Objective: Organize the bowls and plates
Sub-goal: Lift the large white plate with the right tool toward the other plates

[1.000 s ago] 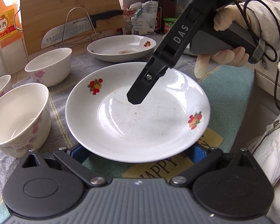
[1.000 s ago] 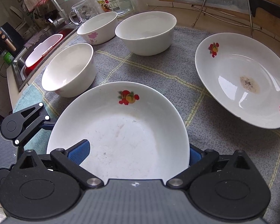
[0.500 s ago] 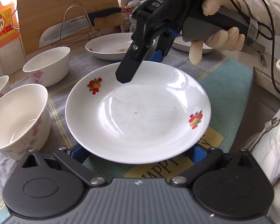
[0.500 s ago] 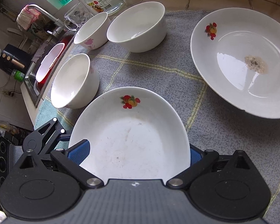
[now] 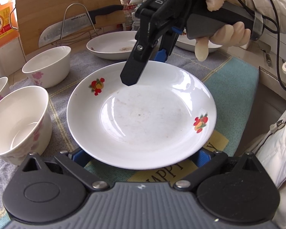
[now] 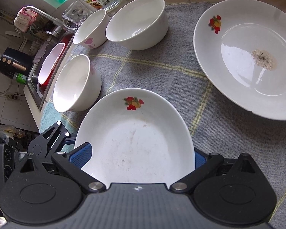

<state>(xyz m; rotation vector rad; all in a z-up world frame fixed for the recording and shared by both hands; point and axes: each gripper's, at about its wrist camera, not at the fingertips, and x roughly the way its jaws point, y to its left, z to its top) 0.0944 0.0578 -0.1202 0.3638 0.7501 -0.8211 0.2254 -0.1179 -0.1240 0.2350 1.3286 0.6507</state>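
Observation:
A white plate with fruit prints (image 5: 143, 118) lies on the grey checked cloth (image 5: 66, 99). Its near rim sits over my left gripper (image 5: 141, 157), which is open, its blue pads (image 5: 79, 155) wide apart at either side. My right gripper (image 5: 145, 65), held in a gloved hand (image 5: 228, 32), is open at the far rim, one black finger over the plate and the other behind the rim. In the right wrist view the same plate (image 6: 139, 137) fills the gap between the right gripper's (image 6: 139, 153) spread pads. A second plate (image 6: 247, 57) with a brown smear lies beyond.
Three white bowls (image 6: 76, 84) (image 6: 137, 22) (image 6: 91, 28) stand left of the plates. A third plate (image 5: 190, 44) shows behind the right gripper. A knife on a wire rack (image 5: 76, 24), a cutting board and a bottle line the back. The sink (image 6: 47, 66) lies past the counter's left edge.
My right gripper has drawn back from over the plate's middle to its far rim and rolled. The plate and my left gripper have hardly moved.

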